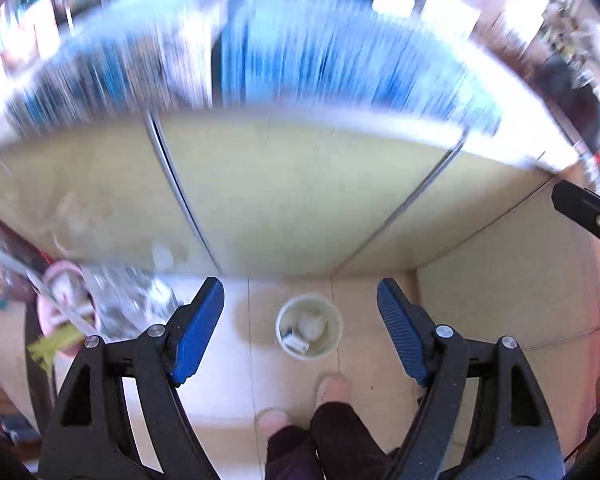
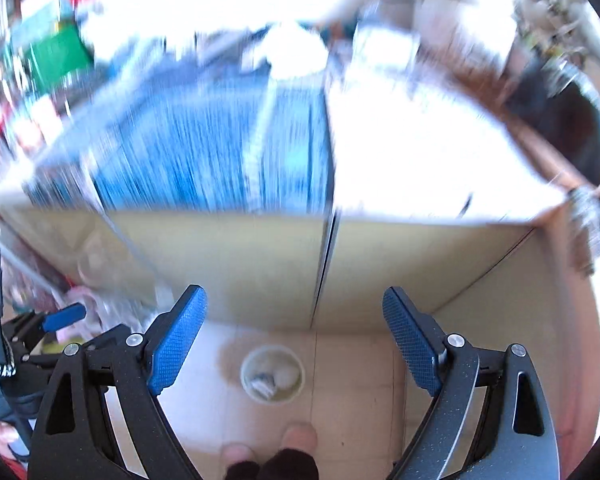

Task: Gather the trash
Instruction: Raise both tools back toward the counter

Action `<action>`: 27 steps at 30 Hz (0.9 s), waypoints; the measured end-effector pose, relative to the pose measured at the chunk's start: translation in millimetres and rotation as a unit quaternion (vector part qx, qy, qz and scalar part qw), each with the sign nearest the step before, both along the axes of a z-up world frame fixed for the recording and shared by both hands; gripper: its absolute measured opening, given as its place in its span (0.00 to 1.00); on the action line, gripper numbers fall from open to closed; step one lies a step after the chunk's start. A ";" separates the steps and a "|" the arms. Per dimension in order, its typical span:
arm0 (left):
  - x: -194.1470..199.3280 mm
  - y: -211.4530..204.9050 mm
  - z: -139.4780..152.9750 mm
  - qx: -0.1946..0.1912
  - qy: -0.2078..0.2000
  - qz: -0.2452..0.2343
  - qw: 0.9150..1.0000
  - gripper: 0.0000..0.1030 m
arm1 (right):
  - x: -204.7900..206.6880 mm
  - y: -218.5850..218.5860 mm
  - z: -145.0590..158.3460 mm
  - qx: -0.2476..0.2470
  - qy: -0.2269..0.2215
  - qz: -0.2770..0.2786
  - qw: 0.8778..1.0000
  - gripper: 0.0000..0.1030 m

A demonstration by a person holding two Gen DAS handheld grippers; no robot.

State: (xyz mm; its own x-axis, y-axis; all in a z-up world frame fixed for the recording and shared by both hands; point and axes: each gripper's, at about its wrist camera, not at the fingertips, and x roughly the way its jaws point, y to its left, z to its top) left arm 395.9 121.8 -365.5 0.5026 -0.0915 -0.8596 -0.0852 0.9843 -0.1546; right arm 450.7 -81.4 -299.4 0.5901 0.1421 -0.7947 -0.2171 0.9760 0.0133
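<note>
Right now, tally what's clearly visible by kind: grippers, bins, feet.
Grippers: 2 (left gripper, right gripper), both open and empty
Bins: 1 (white trash bin on the floor, scraps inside)
Feet: 2 (person's feet)
Total: 5
The table top is too blurred to count.

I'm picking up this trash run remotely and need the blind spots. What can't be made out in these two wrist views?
- Table top: motion blur smears everything on it in both views.
- Contents of the white bin: pale crumpled bits, too small to identify.
- Clutter under the table's left end: blurred, partly behind the left gripper.
- Person's feet: cut off by the bottom edge.
- Right gripper: open, holding nothing.
</note>
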 end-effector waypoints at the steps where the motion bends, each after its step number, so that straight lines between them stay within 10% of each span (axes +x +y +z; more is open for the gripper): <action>1: -2.0 0.7 22.9 0.003 -0.014 -0.002 1.000 0.76 | -2.3 -0.7 16.9 0.006 -0.010 -0.005 1.000 0.85; 14: 19.7 3.7 208.8 0.016 -0.157 -0.017 0.987 0.80 | -2.1 -18.3 161.7 0.033 -0.117 -0.045 0.992 0.85; 27: 160.6 -26.9 213.2 0.011 -0.129 0.017 0.991 0.86 | 134.5 -83.7 163.7 0.023 -0.103 -0.021 0.994 0.86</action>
